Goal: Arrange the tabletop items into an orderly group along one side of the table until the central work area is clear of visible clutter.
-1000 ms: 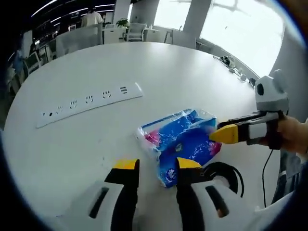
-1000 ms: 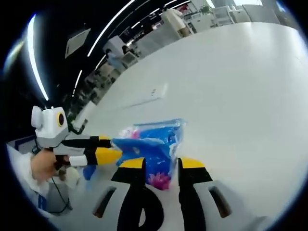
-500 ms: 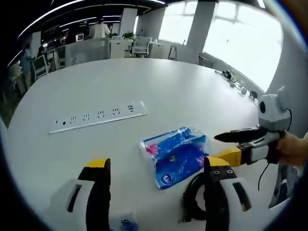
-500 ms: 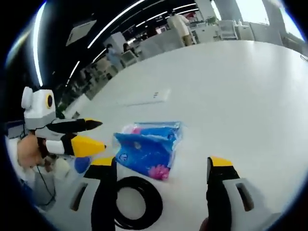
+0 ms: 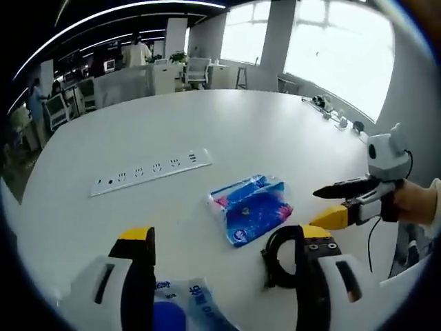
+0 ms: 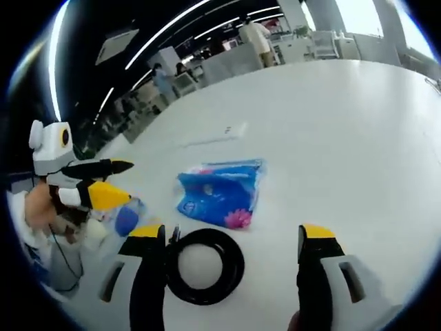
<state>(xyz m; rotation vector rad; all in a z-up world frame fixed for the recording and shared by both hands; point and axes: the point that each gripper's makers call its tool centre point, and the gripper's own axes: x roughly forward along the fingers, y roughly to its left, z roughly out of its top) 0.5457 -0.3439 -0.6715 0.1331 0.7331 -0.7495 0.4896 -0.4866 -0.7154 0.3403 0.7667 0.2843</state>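
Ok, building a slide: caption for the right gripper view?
Open right tool above coiled black cable, blue tissue pack beyond.

The left gripper view looked from low above the white table (image 5: 275, 131) toward the windows. The right gripper view faced the office side. Both stood near, and both shared the blue tissue pack (image 5: 249, 209) (image 6: 219, 194) and the black cable coil (image 5: 281, 256) (image 6: 204, 265).

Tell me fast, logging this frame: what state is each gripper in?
Left gripper: open, holding nothing.
Right gripper: open, holding nothing.
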